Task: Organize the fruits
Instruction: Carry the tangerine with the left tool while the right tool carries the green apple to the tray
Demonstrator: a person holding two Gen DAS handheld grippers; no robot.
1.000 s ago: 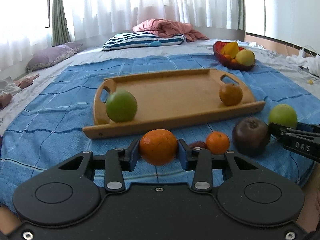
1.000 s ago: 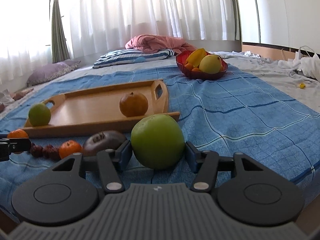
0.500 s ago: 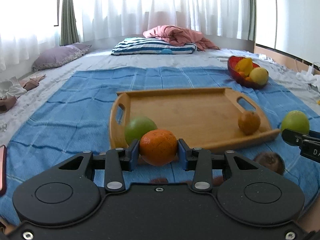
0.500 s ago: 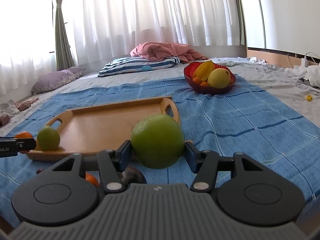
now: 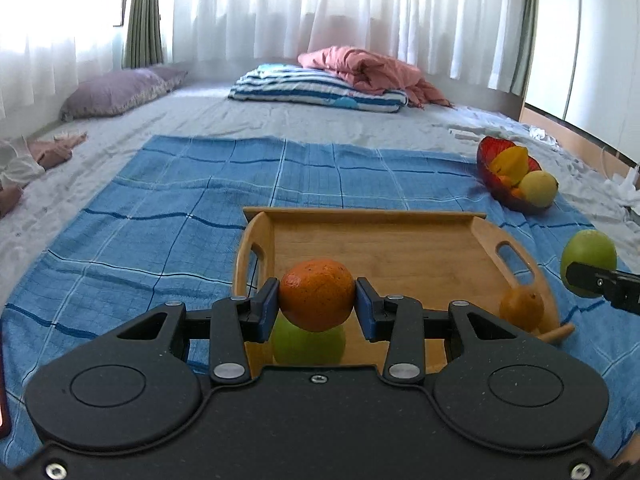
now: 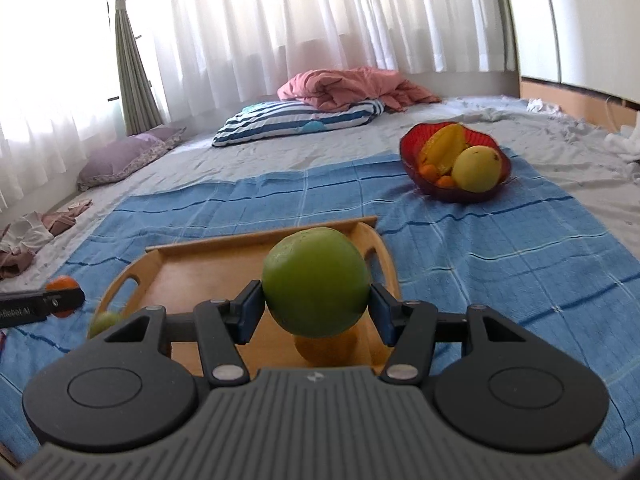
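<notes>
The orange [image 5: 317, 295], clamped in the left gripper [image 5: 316, 306] jaws, and the green apple [image 6: 315, 282], clamped in the right gripper [image 6: 314, 312] jaws, now hang above the wooden tray [image 5: 400, 240] instead of low over the blue blanket [image 5: 160, 216]. Both look ready for placing; the loose fruits near the tray have dropped from view.

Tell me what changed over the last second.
Both grippers rose off the blue cloth and moved over the wooden tray, the left gripper carrying the orange, the right gripper the green apple. Nothing was released. The tray's two fruits and the red bowl stayed put.
</notes>
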